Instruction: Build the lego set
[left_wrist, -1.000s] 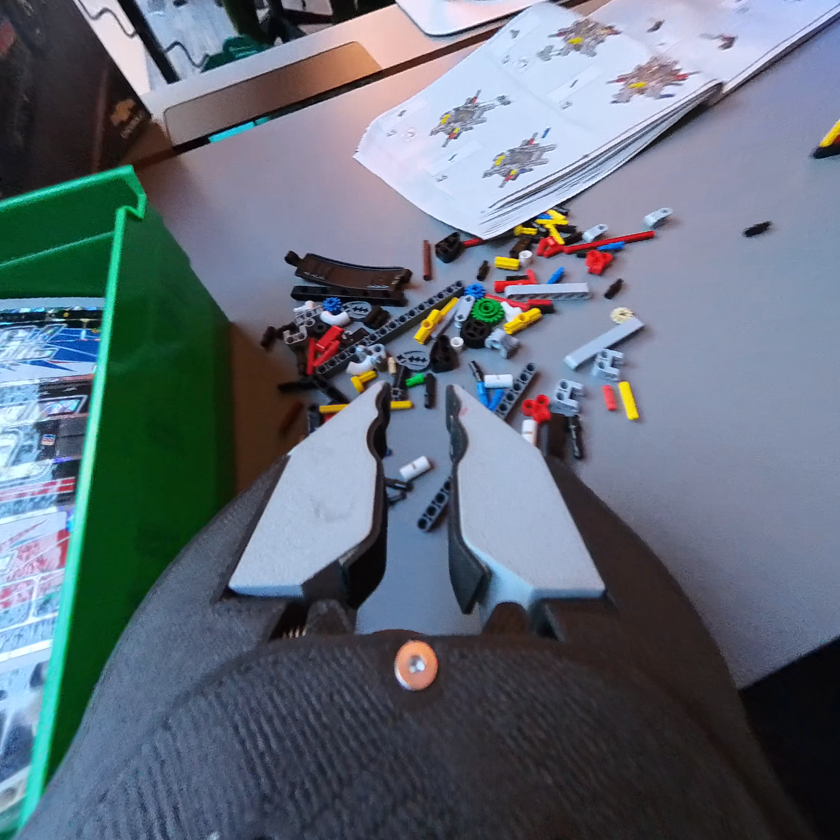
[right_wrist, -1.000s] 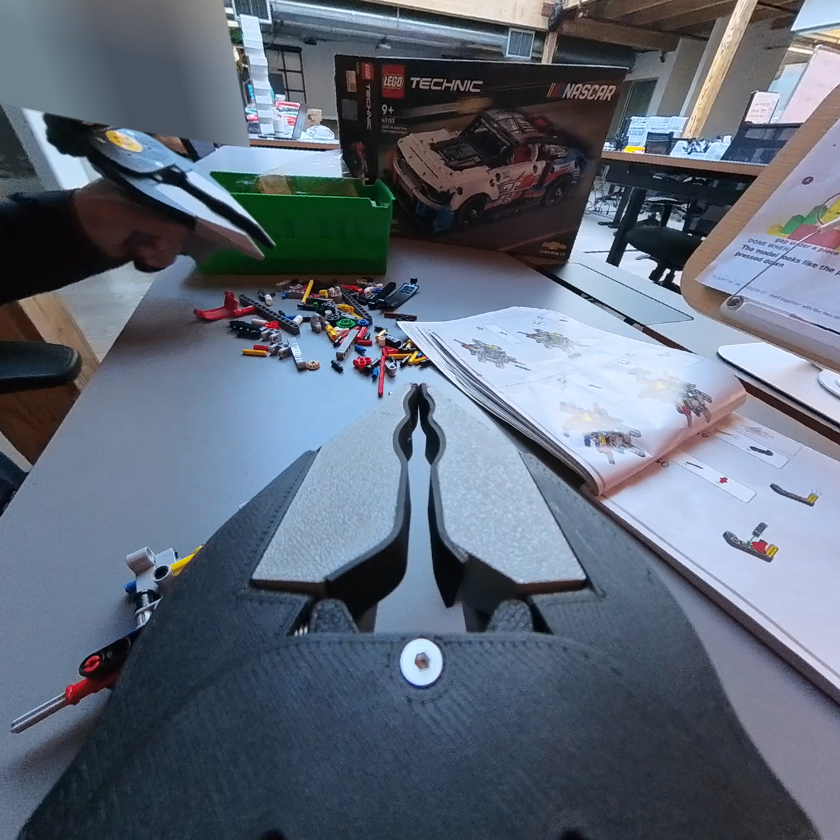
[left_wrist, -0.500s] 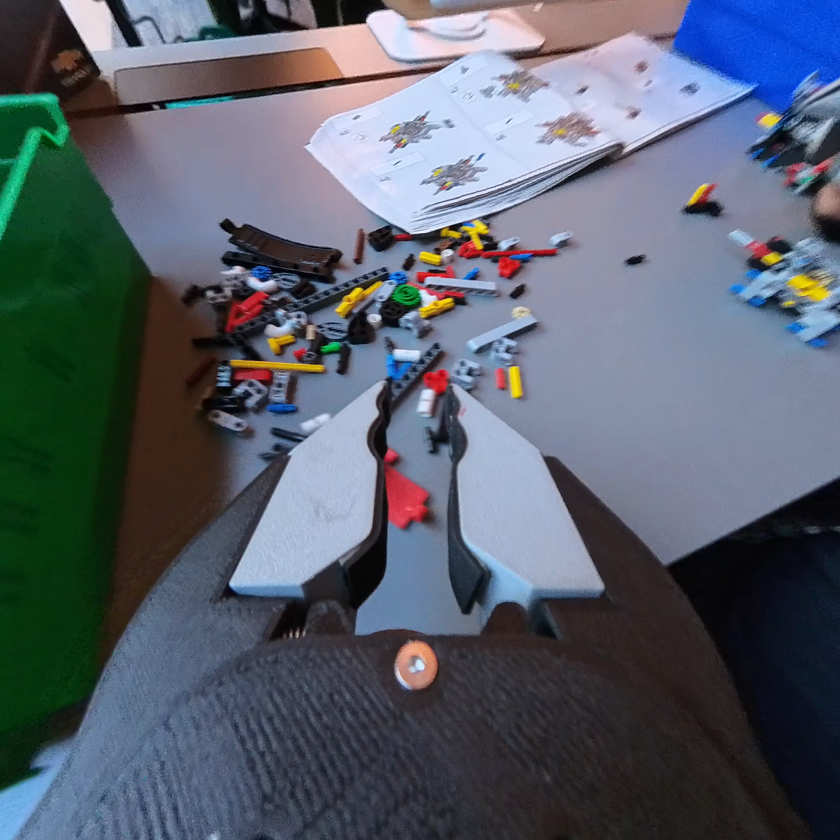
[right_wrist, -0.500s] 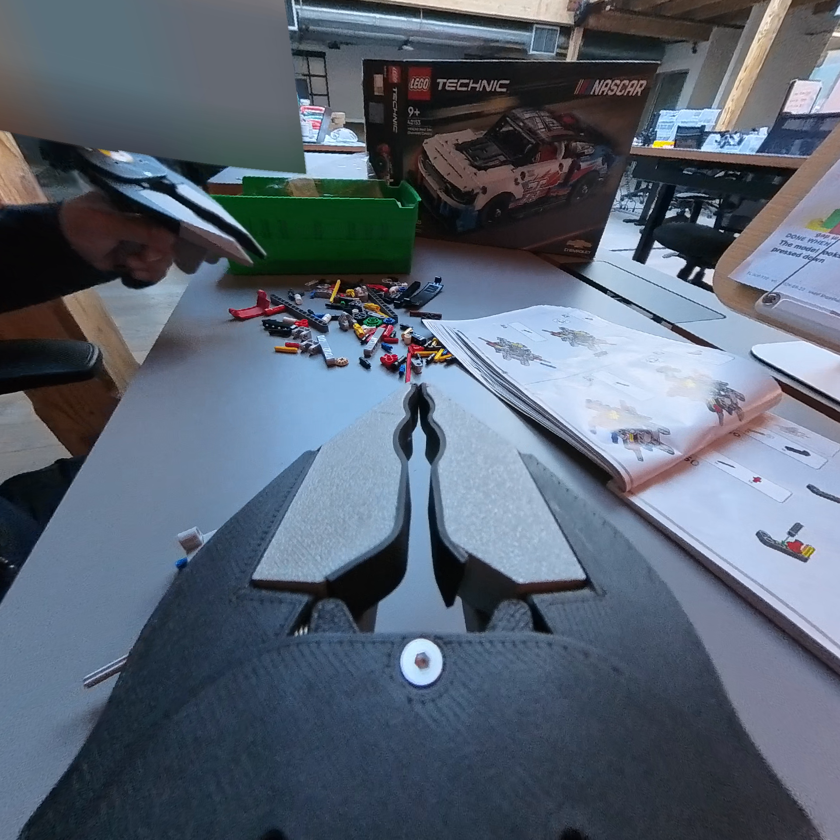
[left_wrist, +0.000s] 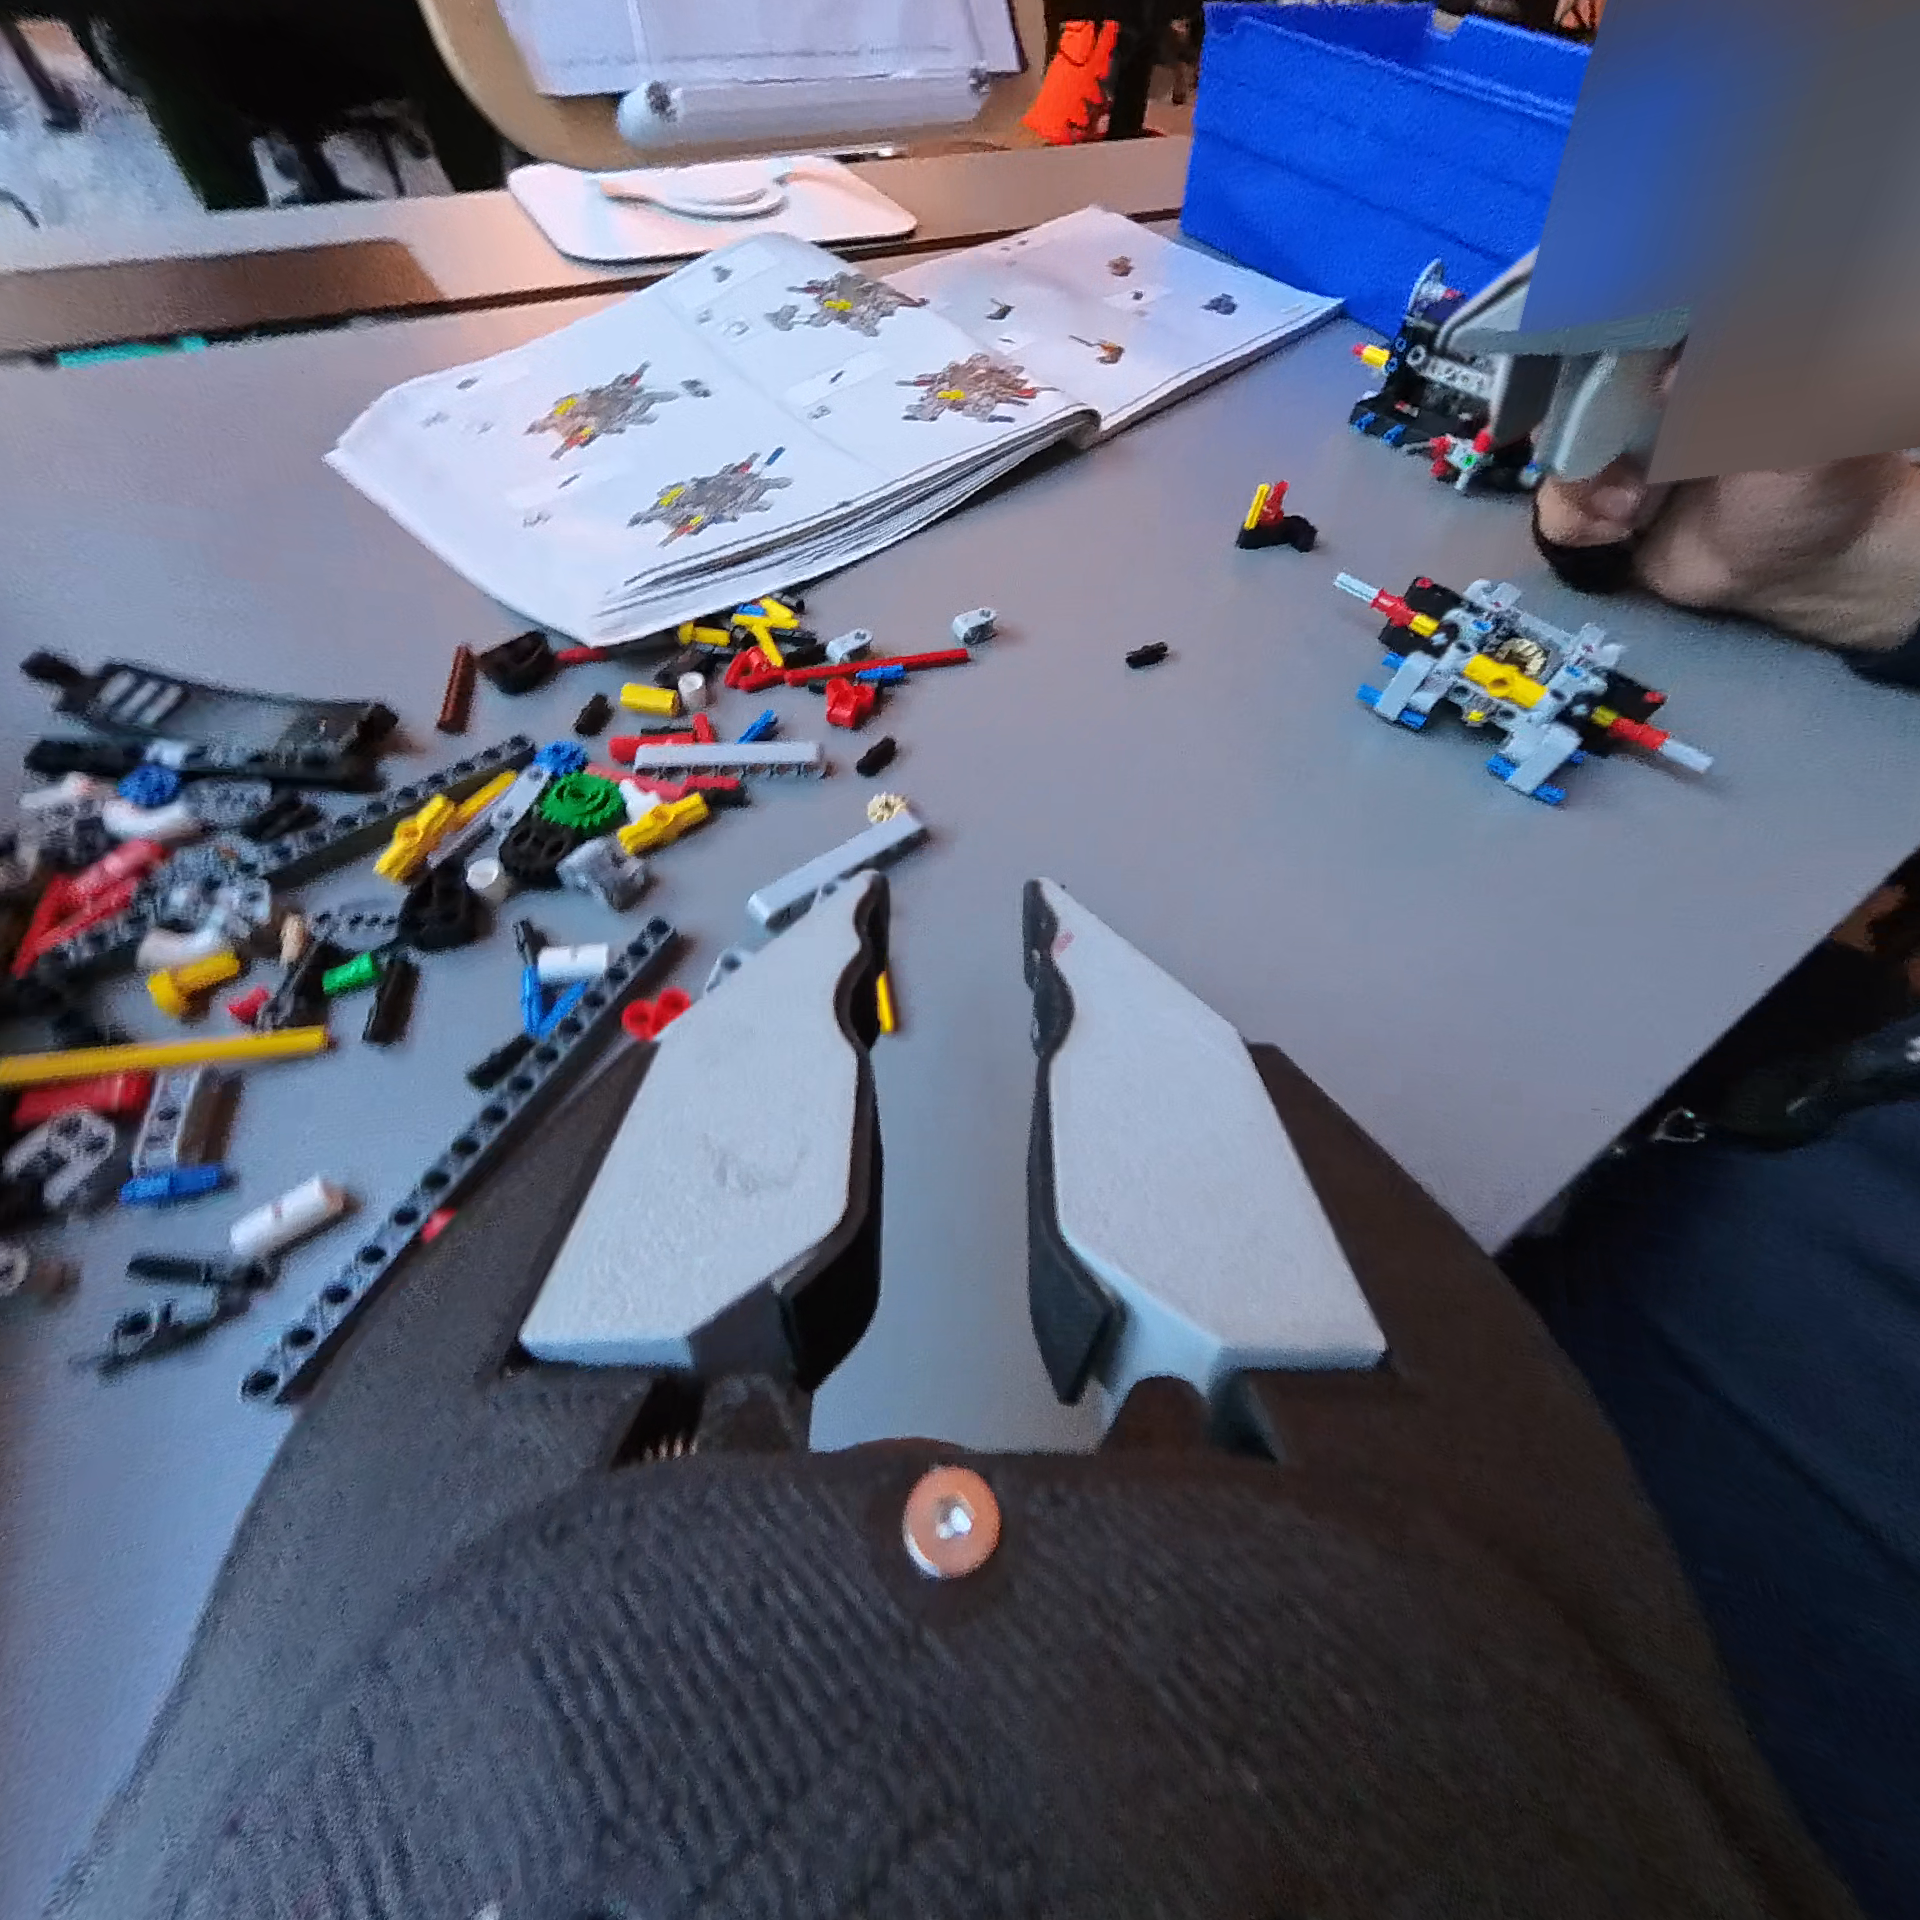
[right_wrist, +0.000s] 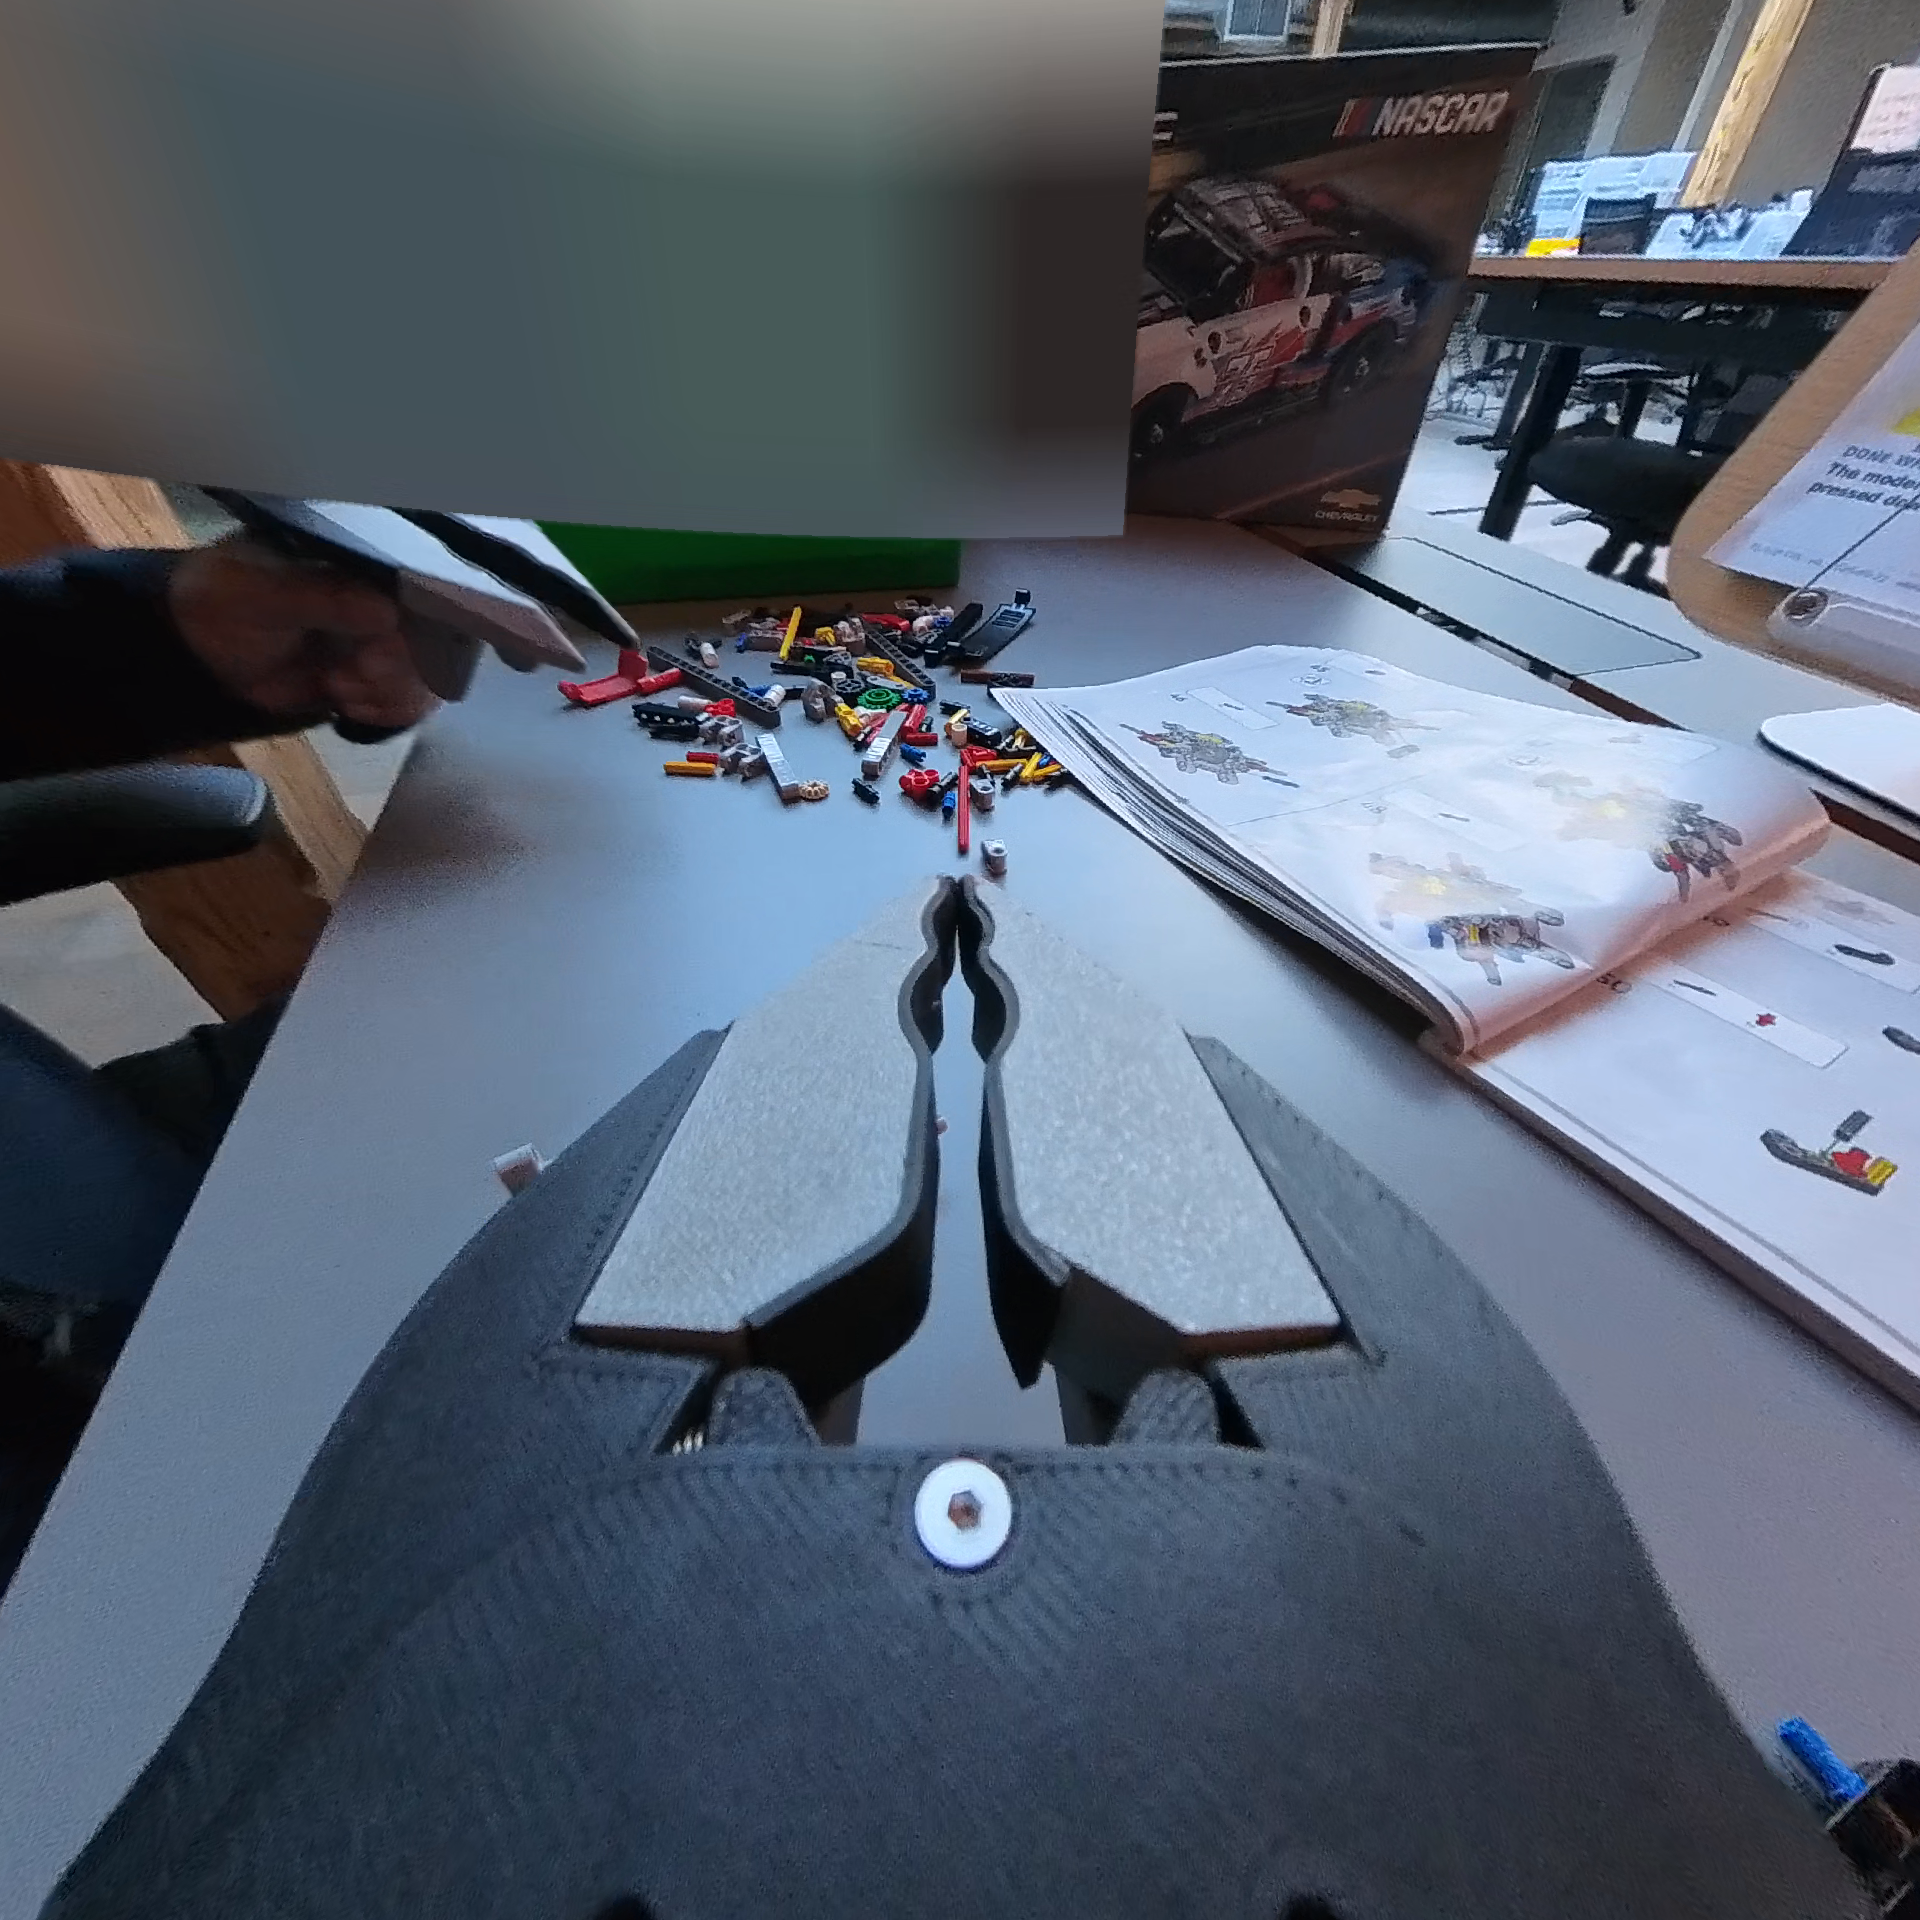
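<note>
My left gripper (left_wrist: 956, 904) hangs part-open, empty; loose plastic bricks (left_wrist: 582, 800) at ten o'clock; right gripper (right_wrist: 956, 888) closed, empty.

**Things lying on the grey tabletop**

An open instruction booklet (left_wrist: 790, 416) lies on the grey tabletop (left_wrist: 1195, 935). Just beside its near edge, many small plastic building pieces (left_wrist: 582, 800) are scattered in many colours. Well apart from them stands a partly built model (left_wrist: 1507, 675). A blue bin (left_wrist: 1351, 156) is behind the booklet. A green bin (right_wrist: 748, 561) and a printed box with a car picture (right_wrist: 1299, 312) stand farther back.
</note>
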